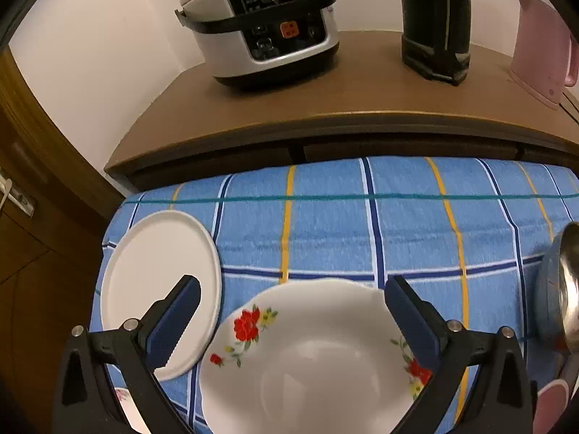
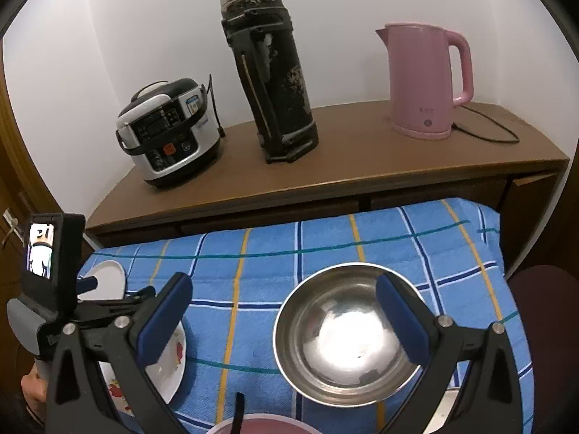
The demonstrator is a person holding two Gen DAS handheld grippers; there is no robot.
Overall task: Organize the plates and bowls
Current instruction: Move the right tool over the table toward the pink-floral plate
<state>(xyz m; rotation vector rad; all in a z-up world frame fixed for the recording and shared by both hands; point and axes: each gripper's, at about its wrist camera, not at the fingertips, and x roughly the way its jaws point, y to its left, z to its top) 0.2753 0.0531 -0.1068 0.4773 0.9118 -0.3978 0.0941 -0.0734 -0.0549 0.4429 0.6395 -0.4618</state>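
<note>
A white floral bowl-plate (image 1: 311, 354) lies on the blue checked cloth (image 1: 362, 224). My left gripper (image 1: 289, 300) is open above it, jaws spread to either side of its rim, holding nothing. A plain white plate (image 1: 159, 275) lies to its left, partly under the left finger. A steel bowl (image 2: 343, 332) sits on the cloth (image 2: 253, 264); my right gripper (image 2: 286, 296) is open above it, its right finger over the bowl's rim. The steel bowl's edge shows in the left wrist view (image 1: 564, 289). The floral plate (image 2: 170, 361) and white plate (image 2: 105, 278) show at the left.
A brown sideboard (image 2: 343, 166) behind the table holds a rice cooker (image 2: 170, 133), a tall dark flask (image 2: 275, 90) and a pink kettle (image 2: 427, 79) with a cord. A pink bowl rim (image 2: 260, 425) sits at the near edge. A wooden door (image 1: 32, 253) stands at the left.
</note>
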